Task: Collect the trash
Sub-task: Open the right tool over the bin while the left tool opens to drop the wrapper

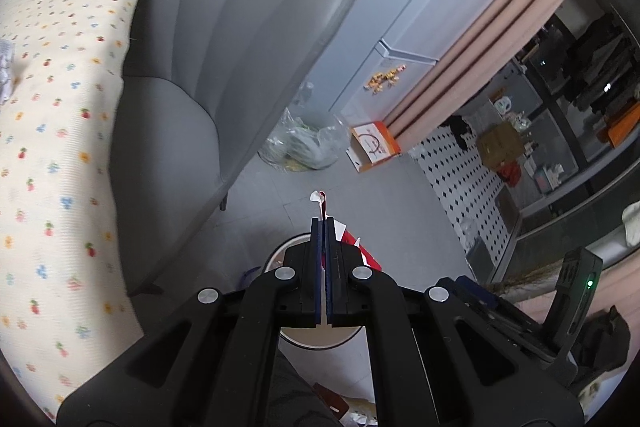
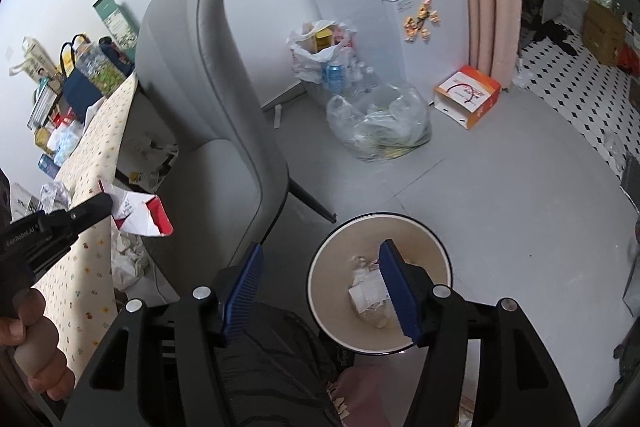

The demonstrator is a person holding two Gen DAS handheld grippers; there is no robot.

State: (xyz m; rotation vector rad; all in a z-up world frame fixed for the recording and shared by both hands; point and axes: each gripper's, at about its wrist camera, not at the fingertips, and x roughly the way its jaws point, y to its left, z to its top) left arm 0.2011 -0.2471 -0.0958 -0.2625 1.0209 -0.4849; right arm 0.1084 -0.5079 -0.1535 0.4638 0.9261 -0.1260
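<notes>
Left gripper (image 1: 324, 223) clamped on red-and-white carton scrap (image 2: 140, 213), paper poking out past fingertips, bin rim below them. Right gripper (image 2: 324, 259) spread apart, nothing between blue pads (image 2: 394, 287); white trash bin (image 2: 436, 247) under right finger, crumpled paper (image 2: 368, 293) inside. Grey chair (image 2: 208, 87) beyond left finger.

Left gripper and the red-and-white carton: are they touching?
Touching. In the right wrist view the left gripper pinches the red-and-white carton, held in the air beside the table; the left wrist view shows its jaws shut on it.
</notes>
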